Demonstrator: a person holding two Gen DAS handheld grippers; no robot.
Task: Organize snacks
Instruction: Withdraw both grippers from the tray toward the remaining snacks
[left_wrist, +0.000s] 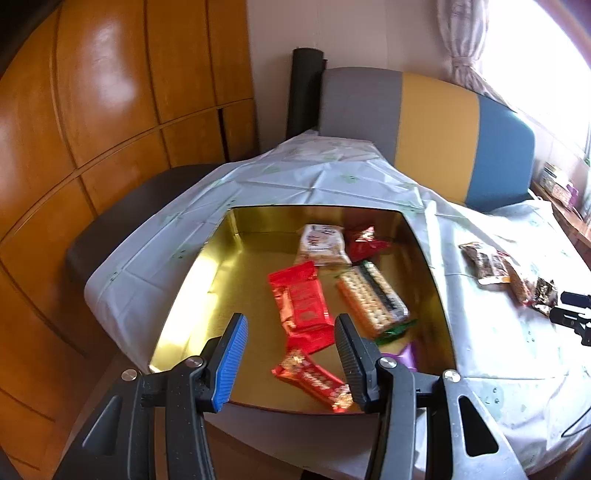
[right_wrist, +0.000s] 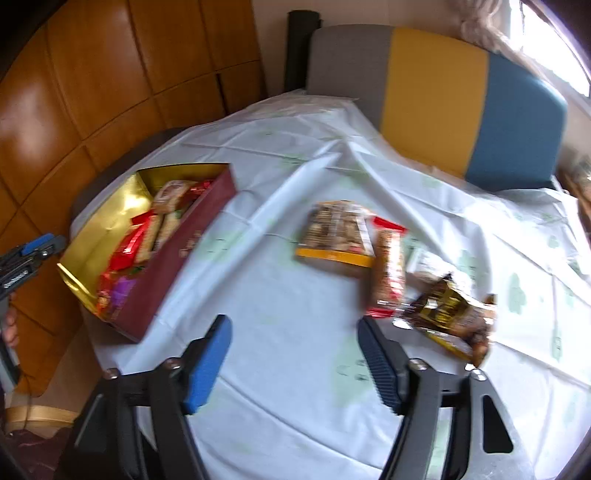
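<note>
From my end the box (left_wrist: 207, 280) shows a glossy gold lining that mirrors the light, and in the right wrist view its outer wall is matt maroon card. The wrappers inside it, red ones (left_wrist: 301, 302) and a clear cracker sleeve (left_wrist: 373, 299), look like shiny plastic film. The cloth (right_wrist: 295, 332) over the tabletop is a thin, creased, pale sheet with a slight sheen. The cabinet (left_wrist: 92, 110) at the upper left of the frame is varnished wood, very glossy. The chair back (left_wrist: 436, 136) looks like matt fabric. The left hand-held gripper (left_wrist: 291, 354) has ribbed rubbery pads (left_wrist: 232, 358) on matt black plastic with bright metal screws. The packets (right_wrist: 447, 314) at right are glossy foil.
</note>
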